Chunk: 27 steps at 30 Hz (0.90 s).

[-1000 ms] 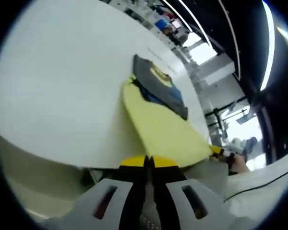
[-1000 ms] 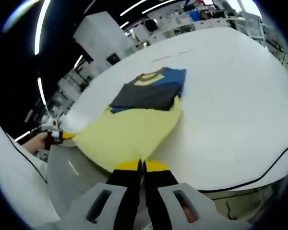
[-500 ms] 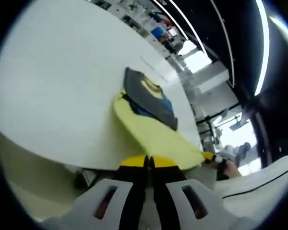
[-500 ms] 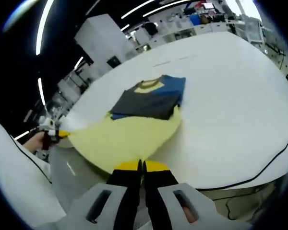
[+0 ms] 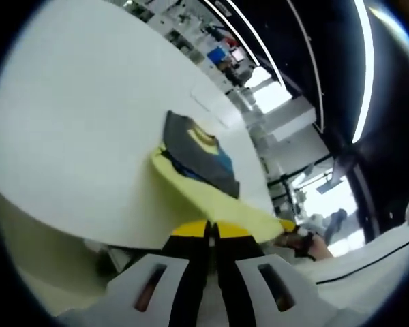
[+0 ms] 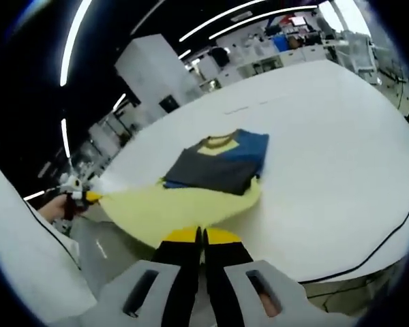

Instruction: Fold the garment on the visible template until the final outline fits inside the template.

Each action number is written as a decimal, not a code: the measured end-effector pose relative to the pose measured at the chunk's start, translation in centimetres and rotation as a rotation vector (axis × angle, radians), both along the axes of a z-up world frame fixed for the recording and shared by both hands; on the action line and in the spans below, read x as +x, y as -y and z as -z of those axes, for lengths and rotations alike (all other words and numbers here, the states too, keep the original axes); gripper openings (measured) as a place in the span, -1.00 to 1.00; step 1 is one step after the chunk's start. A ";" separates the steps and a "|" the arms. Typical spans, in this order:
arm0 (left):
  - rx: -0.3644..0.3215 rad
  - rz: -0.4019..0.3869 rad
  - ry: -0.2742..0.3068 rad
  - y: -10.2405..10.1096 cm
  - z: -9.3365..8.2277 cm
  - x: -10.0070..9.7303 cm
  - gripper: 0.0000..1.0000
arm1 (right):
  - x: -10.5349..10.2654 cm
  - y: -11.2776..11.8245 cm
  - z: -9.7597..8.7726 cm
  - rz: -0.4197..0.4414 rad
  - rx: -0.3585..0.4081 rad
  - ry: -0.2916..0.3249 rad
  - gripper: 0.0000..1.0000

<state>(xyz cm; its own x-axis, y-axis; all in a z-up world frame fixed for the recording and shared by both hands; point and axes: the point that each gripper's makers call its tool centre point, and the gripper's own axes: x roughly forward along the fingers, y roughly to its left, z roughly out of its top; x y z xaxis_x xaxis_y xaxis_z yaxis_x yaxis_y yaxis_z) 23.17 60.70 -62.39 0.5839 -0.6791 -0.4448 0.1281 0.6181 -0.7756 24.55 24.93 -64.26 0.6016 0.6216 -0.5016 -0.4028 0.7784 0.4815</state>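
Note:
A yellow garment [image 5: 208, 194] lies on the white table [image 5: 75, 136], with its grey and blue sleeves [image 5: 198, 153] folded across the chest. Its lower hem is lifted toward me and stretched between both grippers. My left gripper [image 5: 208, 229] is shut on one hem corner. My right gripper [image 6: 199, 236] is shut on the other corner of the yellow garment [image 6: 184, 204], below the grey and blue sleeves [image 6: 215, 167]. A hand holds the right gripper [image 5: 294, 234] at the right of the left gripper view. The left gripper [image 6: 78, 197] shows at the left of the right gripper view.
Faint thin marks [image 6: 244, 107] lie on the table [image 6: 327, 150] beyond the collar. A black line [image 6: 388, 238] runs along the table's near edge. Shelves, white cabinets [image 6: 153, 68] and ceiling strip lights stand behind. White sleeves of the person show at the sides.
Both cameras have drawn back and tilted. The yellow lower part is lifted and stretched flatter, looking thinner, and the folded upper part appears farther away. Both grippers stay shut on the hem.

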 end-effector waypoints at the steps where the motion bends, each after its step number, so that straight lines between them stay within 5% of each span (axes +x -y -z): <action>1: 0.002 0.000 0.002 0.0 0.0 0.0 -1.00 | -0.1 -0.1 0.0 -0.008 -0.002 0.001 -0.95; 27: -0.004 0.015 0.018 -0.1 -2.5 -3.0 -1.00 | -4.2 -0.2 -1.4 -0.097 0.006 -0.045 -0.95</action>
